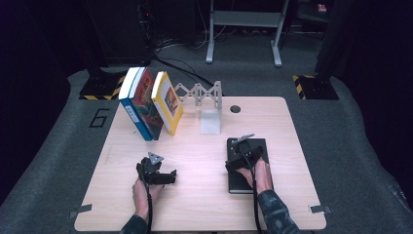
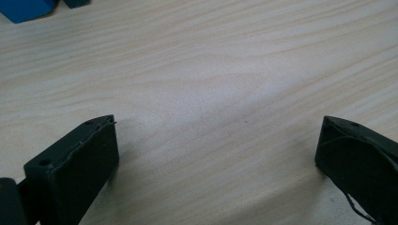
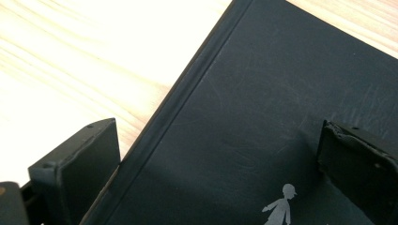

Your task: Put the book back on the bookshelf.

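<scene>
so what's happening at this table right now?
A person holds a gripper in each hand. The right gripper is over a black book lying flat on the table, jaws open, one over the cover and one past its edge. The left gripper is open over bare wood. Three books lean together by a grey bookend at the back.
</scene>
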Tool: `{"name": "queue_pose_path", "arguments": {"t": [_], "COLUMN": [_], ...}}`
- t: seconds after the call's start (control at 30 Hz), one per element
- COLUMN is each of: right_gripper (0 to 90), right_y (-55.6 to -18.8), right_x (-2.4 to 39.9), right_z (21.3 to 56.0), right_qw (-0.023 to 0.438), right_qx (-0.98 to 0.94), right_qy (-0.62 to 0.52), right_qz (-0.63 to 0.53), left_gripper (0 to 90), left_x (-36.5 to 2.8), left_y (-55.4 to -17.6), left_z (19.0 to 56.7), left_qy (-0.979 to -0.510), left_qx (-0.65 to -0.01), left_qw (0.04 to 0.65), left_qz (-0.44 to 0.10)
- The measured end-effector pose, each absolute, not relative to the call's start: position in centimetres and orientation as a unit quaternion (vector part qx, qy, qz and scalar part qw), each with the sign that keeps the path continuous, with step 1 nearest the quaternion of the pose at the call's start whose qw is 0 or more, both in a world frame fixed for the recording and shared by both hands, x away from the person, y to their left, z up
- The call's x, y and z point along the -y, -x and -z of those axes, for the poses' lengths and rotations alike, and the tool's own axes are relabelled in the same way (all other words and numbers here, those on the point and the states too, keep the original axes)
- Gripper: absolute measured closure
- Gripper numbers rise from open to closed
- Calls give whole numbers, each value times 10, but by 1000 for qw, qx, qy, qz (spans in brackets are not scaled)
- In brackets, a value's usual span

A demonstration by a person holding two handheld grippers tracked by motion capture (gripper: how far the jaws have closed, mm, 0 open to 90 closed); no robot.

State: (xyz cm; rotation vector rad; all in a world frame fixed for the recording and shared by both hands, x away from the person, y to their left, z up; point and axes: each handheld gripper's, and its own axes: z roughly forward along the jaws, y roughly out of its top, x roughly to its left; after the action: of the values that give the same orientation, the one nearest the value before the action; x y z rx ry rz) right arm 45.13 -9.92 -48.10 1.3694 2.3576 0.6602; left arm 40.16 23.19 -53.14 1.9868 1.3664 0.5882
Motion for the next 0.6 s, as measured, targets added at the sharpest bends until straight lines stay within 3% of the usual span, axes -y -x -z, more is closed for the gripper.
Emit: {"name": "queue_pose_path", "arguments": {"t": [0.6], "right_gripper": [35], "right_y": [-454], "right_x": [139], "right_z": [485], "right_qw": [213], "right_qx": [-818], "right_qy": [-489], "right_qz": [-215], "left_gripper": [0], "left_x": [-232], "left_y": [-402], "left_z": [531], "left_qy": [-757], "left_qx": [-521], "left_qw": [324], "left_qz": [-225]}}
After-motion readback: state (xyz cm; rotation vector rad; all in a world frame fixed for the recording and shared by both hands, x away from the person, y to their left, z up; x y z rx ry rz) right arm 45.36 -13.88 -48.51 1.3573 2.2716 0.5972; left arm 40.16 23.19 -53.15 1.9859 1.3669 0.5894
